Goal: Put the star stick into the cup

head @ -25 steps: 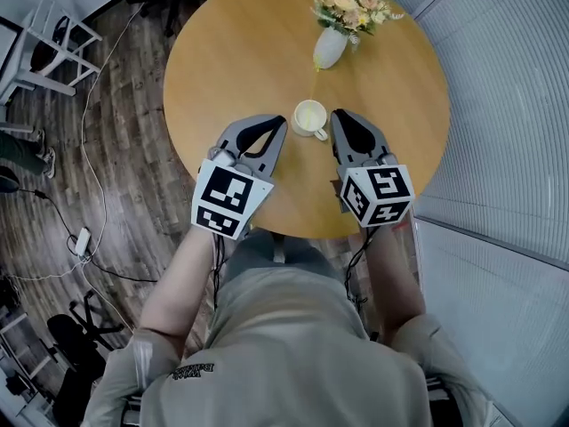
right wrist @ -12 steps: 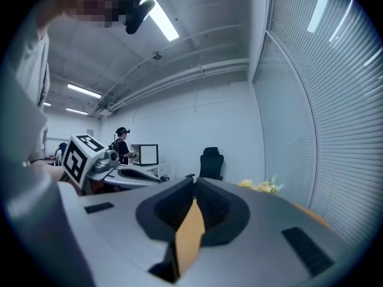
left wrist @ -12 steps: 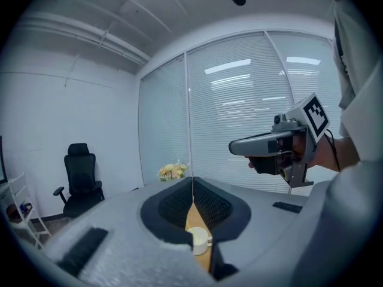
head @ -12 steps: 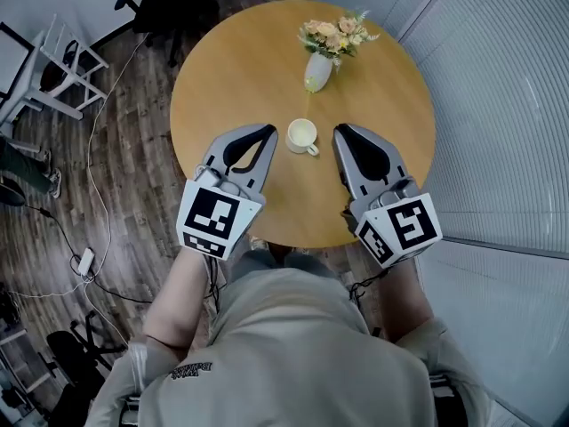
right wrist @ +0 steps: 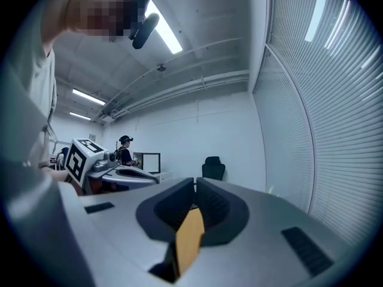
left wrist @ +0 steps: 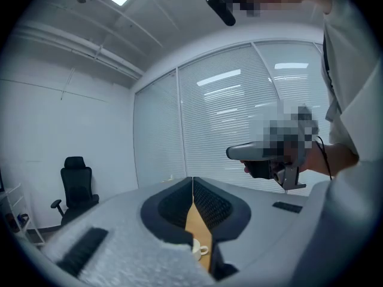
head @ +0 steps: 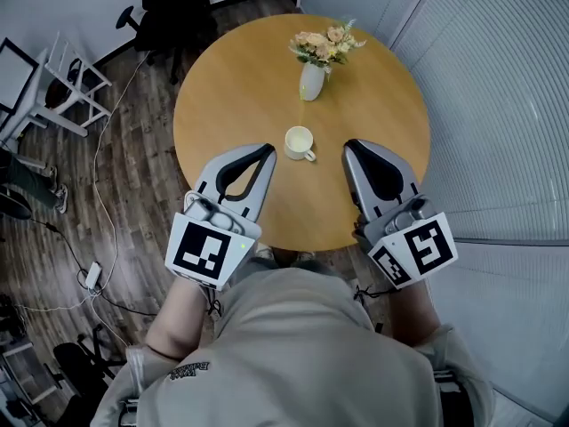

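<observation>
With my left gripper [head: 265, 153] and right gripper [head: 352, 147] both pressed shut on nothing either side of the cup [head: 299, 141], I can't spot the star stick, perhaps in the vase [head: 310, 82]; likely light and thin, best pinched mid-shaft.

Cream-white cup [head: 299, 141] and white vase [head: 311, 82] of peach-pink flowers [head: 322, 44] against honey-tan bench [head: 240, 87]. Grey shells, black inner linings, black-and-white square markers on left hand-held gripper [head: 265, 152] and right hand-held gripper [head: 352, 147]. Dark brown planked floor [head: 133, 149].
</observation>
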Tool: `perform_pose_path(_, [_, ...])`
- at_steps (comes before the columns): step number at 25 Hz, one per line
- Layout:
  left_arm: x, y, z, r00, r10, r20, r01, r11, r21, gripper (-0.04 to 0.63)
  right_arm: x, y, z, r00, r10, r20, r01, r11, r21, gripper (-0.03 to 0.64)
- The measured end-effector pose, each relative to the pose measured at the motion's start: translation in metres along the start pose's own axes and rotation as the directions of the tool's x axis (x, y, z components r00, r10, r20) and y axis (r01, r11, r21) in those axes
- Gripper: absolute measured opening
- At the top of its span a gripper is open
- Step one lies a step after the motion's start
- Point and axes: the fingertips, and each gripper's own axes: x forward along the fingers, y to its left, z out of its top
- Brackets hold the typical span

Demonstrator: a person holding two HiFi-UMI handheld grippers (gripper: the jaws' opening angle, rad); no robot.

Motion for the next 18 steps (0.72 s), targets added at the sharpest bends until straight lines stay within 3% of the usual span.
perform_pose_path(18, [-0.022,-0.007,-0.023,0.999,-0.005,-0.045,0.005,1.000,0.006,0.023,-0.008,0.025,-0.022,0.997,0.058,-0.054,-0.056,0.998,0.036,0.032])
